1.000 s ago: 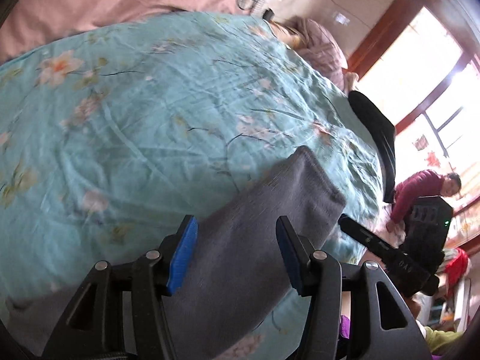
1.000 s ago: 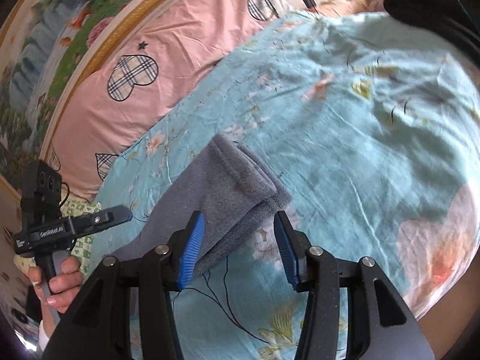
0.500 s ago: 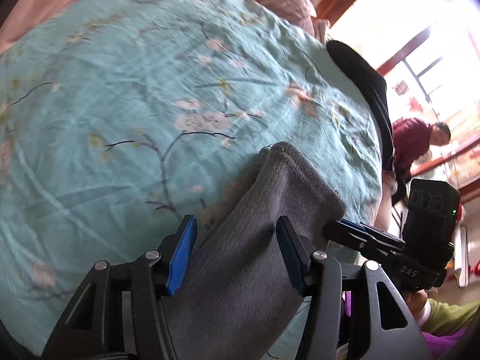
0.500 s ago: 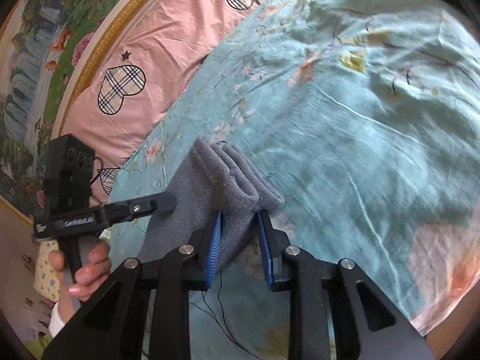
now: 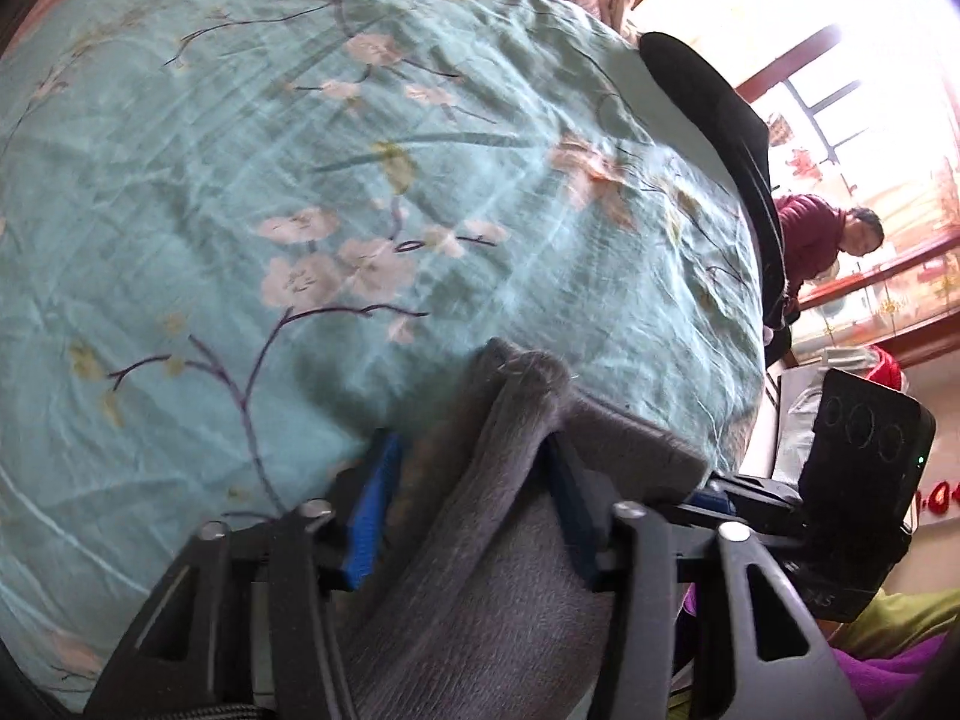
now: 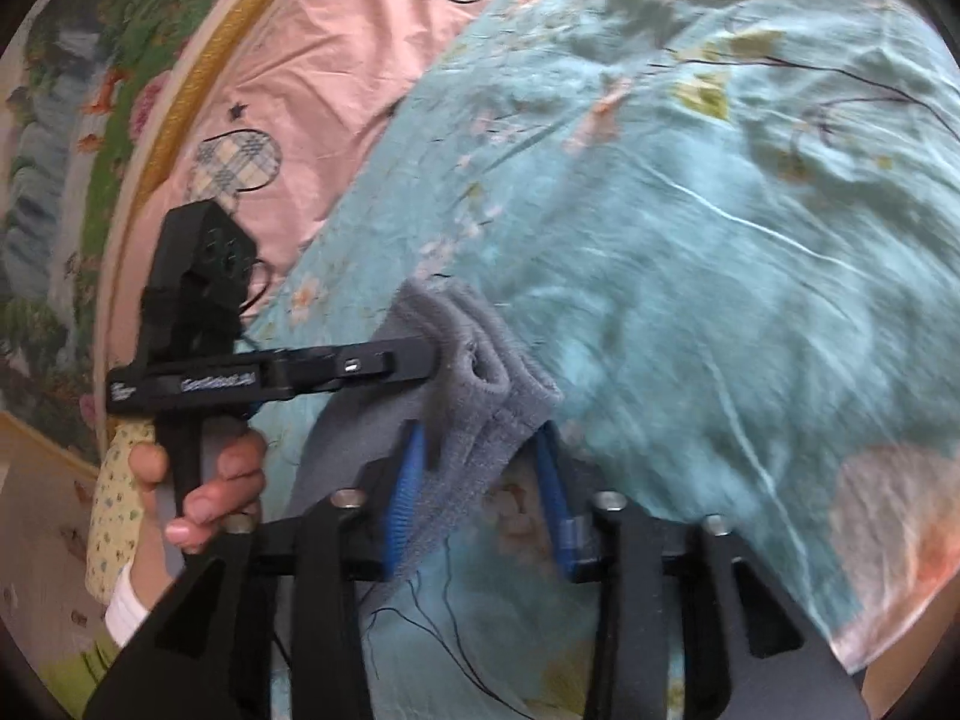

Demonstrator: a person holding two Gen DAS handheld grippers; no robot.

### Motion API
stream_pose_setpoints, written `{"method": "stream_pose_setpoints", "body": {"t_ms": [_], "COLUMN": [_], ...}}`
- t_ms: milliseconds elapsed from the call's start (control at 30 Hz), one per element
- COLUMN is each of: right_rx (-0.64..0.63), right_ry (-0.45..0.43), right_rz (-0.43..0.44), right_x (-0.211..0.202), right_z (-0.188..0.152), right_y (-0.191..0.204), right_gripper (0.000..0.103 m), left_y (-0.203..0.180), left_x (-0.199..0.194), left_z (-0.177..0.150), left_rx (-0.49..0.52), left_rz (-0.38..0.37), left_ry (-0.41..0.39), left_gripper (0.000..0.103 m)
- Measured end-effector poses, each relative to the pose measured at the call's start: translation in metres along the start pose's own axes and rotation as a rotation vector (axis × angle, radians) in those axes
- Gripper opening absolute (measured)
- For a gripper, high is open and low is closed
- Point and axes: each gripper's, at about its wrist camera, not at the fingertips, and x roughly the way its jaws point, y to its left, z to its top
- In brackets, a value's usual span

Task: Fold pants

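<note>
Grey pants (image 5: 504,540) between closing fingers (image 5: 366,516)

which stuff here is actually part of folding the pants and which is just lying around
Part of the job:
- grey pants
- left claw, closing around the cuff end
- right claw, closing on the same end
- teal floral bedspread they lie on

Just lying about:
- pink pillow
- framed painting
- black garment at the bed edge

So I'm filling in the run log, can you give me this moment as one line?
task: fold pants | left tool: closing on grey pants | right tool: closing on same end | pants on floral bedspread
</note>
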Motion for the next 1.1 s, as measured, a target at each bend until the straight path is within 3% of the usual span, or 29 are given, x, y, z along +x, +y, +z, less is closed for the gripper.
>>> {"method": "stream_pose_setpoints", "body": {"t_ms": [33, 233, 533, 733, 1100], "right_rx": [-0.006, -0.072, -0.179, -0.267, -0.374], "right_ry": [0.007, -0.022, -0.066, -0.051, 0.023], "right_rz": [0.015, 0.045, 0.187, 0.311, 0.423], "right_x": [0.001, -0.007, -0.028, -0.036, -0.019], "right_z": [0.000, -0.004, -0.001, -0.009, -0.031], "right_y": [-0.002, -0.001, 0.034, 0.068, 0.120], "right_gripper": [0.013, 0.010, 0.009, 0.009, 0.009], "left_y": [-0.004, -0.015, -0.020, -0.021, -0.001], "left_x": [0.002, -0.008, -0.066, -0.104, -0.153], "left_z": [0.000, -0.007, -0.032, -0.065, -0.137], "left_rx": [0.013, 0.048, 0.022, 0.004, -0.052], "left_rz": [-0.012, -0.016, -0.083, -0.109, -0.114], "left_ry": [0.000, -0.080, -0.241, -0.383, -0.544], "left_gripper": [0.031, 0.017, 0.015, 0.015, 0.015]}}
